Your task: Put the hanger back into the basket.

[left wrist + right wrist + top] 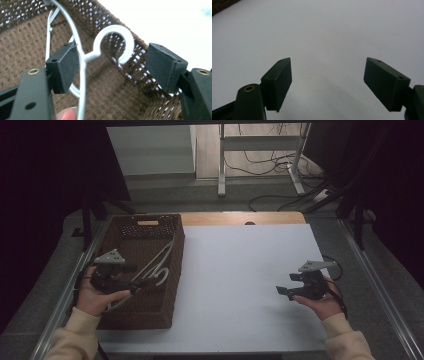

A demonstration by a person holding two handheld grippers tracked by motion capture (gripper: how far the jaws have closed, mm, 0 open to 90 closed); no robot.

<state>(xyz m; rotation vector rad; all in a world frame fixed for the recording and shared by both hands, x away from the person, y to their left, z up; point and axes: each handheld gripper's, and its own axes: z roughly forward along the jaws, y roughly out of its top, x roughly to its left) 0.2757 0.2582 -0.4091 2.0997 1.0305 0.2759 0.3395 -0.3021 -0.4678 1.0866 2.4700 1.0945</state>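
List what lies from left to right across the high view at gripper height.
Left gripper → white hanger → brown basket → white table surface → right gripper.

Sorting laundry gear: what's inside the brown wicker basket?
The brown woven wicker basket holds white wire hangers, with the open left gripper straddling one hook. The gripper and hand cover part of its floor.

Hangers [159, 265] in basket [176, 270], table's [240, 285] left

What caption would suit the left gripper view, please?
Open left gripper brackets a white hanger hook inside the brown basket.
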